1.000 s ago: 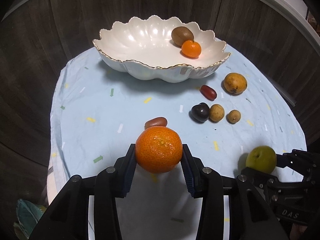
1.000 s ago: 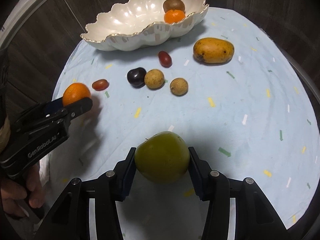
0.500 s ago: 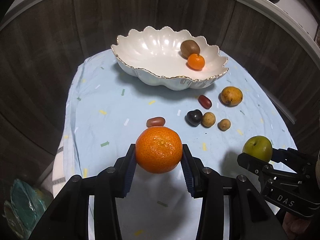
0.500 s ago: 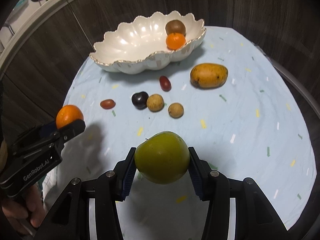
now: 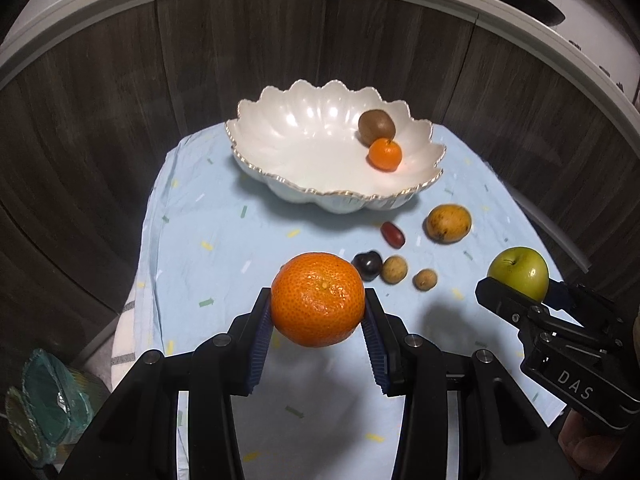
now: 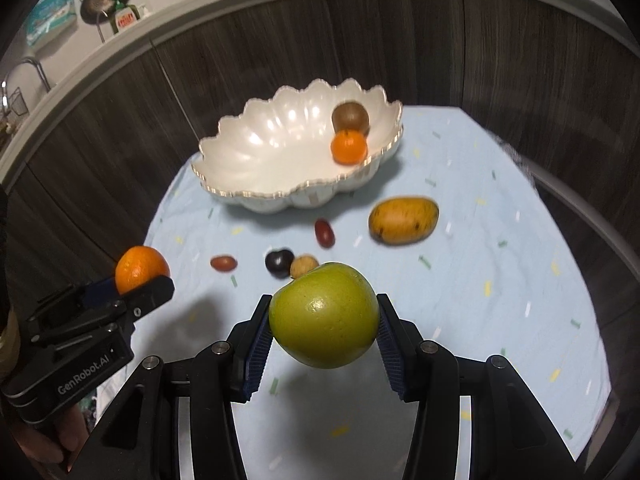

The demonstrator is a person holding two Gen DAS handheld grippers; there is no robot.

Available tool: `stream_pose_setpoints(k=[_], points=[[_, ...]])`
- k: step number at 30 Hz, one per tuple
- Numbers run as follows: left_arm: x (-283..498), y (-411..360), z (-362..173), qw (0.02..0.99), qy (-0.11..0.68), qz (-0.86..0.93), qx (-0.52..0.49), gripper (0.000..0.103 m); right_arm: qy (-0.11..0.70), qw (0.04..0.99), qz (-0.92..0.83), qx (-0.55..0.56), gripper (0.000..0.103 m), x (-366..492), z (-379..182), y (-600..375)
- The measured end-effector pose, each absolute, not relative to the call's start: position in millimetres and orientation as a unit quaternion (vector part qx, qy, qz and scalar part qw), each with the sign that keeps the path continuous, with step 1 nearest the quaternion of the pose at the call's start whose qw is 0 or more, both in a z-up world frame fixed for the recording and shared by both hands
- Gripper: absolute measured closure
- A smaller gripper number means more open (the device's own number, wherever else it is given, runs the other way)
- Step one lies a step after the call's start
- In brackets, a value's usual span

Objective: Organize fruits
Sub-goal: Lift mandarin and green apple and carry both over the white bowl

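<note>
My left gripper [image 5: 318, 312] is shut on a large orange [image 5: 318, 299], held high above the near part of the table. My right gripper [image 6: 324, 322] is shut on a green apple [image 6: 324, 314], also held high; it shows at the right of the left wrist view [image 5: 519, 276]. The white scalloped bowl [image 5: 304, 148] stands at the back and holds a kiwi [image 5: 376, 122] and a small orange [image 5: 385, 154]. The left gripper with the orange shows at the left of the right wrist view [image 6: 141, 270].
On the light blue cloth [image 5: 224, 240] lie a yellow mango [image 5: 448, 223], a red date [image 5: 392, 234], a dark plum [image 5: 366, 266], two small brown fruits [image 5: 394, 269], and another red date [image 6: 223, 263]. A dark wood wall [image 5: 100, 120] curves behind the table.
Both grippers have risen and pulled back from the table with their fruits still held. The bowl and loose fruits look smaller and farther off.
</note>
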State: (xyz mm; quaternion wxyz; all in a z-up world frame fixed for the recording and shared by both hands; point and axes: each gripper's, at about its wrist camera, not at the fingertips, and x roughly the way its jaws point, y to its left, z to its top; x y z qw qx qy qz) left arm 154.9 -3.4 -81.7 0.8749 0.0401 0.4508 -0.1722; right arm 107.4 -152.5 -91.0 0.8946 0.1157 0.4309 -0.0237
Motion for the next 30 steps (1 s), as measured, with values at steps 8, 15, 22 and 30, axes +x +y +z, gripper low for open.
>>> stream_pose_setpoints(k=[8, 15, 22, 30], points=[[166.3, -14.1, -67.2, 0.883, 0.437, -0.169, 0.041, 0.061, 0.397, 0.911, -0.018, 0.108, 0.053, 122.6, -69.6, -159.4], [180.8, -18.1, -59.3, 0.887, 0.43, -0.164, 0.038, 0.061, 0.368, 0.925, 0.001, 0.095, 0.054, 145.2, -48.7, -152.9], [199.1, -17.5, -49.9, 0.892, 0.422, -0.159, 0.034, 0.061, 0.353, 0.932, 0.017, 0.085, 0.054, 166.9, -33.7, -146.2], [223.4, -19.8, -43.4, 0.897, 0.413, -0.155, 0.033, 0.061, 0.355, 0.931, 0.021, 0.085, 0.054, 187.6, -30.3, -146.7]])
